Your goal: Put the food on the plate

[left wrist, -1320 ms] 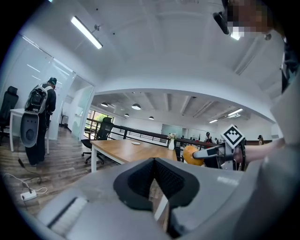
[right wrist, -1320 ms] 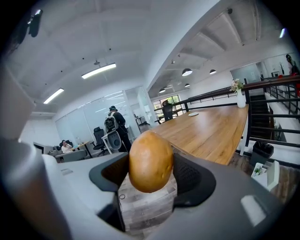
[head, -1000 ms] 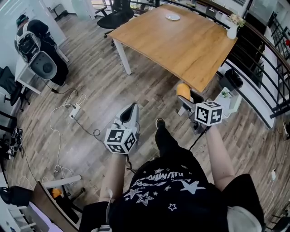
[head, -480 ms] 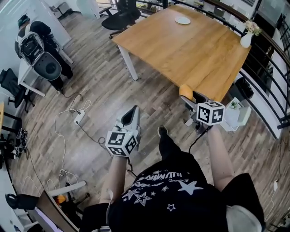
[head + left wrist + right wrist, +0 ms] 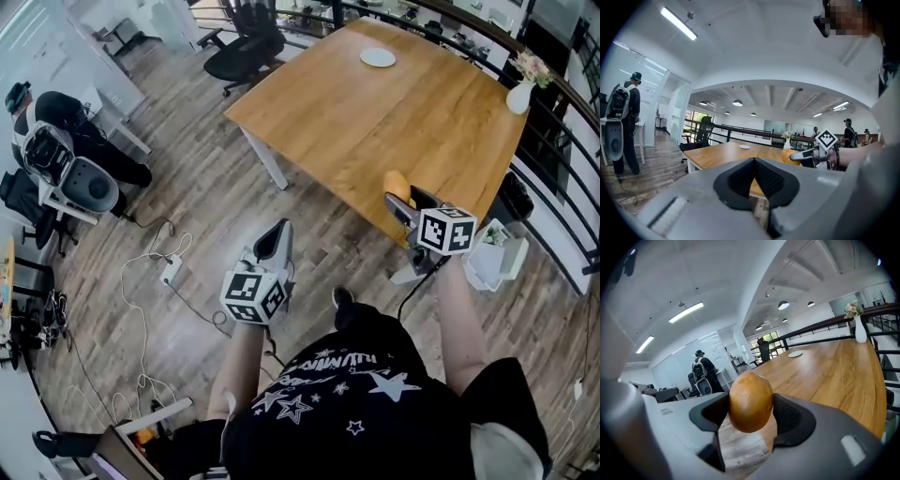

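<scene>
Head view: wooden table on a plank floor, white plate at its far end.
Right gripper clamps the orange-brown food above the table's near edge; left gripper closed, holding nothing.

No legible text anywhere

Bright, even light from ceiling strip lamps above the table leaves soft shadows beneath the table, with fisheye bending and dark corners around it.
</scene>
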{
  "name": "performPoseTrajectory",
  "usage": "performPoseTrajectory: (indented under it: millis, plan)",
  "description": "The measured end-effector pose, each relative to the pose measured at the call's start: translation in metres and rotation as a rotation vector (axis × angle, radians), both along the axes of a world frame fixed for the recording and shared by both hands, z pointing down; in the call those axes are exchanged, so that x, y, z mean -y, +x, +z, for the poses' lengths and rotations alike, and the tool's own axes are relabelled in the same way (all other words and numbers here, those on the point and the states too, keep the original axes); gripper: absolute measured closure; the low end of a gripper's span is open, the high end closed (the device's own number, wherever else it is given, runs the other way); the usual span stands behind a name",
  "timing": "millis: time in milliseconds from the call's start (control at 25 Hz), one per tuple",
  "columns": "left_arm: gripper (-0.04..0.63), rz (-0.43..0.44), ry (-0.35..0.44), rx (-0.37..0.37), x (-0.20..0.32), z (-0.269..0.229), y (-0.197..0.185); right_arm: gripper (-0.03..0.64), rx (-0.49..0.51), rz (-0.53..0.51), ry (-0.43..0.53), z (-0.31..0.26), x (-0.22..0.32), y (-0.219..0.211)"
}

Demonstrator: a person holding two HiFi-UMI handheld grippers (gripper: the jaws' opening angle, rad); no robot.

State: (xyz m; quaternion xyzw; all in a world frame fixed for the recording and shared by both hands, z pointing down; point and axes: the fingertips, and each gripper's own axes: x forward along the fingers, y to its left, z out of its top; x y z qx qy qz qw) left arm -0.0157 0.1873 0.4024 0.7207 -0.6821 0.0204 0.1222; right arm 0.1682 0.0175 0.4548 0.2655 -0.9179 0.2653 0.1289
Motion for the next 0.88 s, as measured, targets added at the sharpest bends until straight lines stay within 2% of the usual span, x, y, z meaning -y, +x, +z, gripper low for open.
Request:
performPoseTrajectory:
  millis: [560,880]
  plan:
    - [0.594,-0.017,-0.018,0.009,0.118,-0.007,-0.052,0.314,0.017,0.075,-0.029,-0.005,0.139,-0.033]
    - [0.594,-0.033,-0.033,0.001,0.157,-0.002,-0.07,0.314,0.036,0.084,-0.058,0.0,0.182,-0.045]
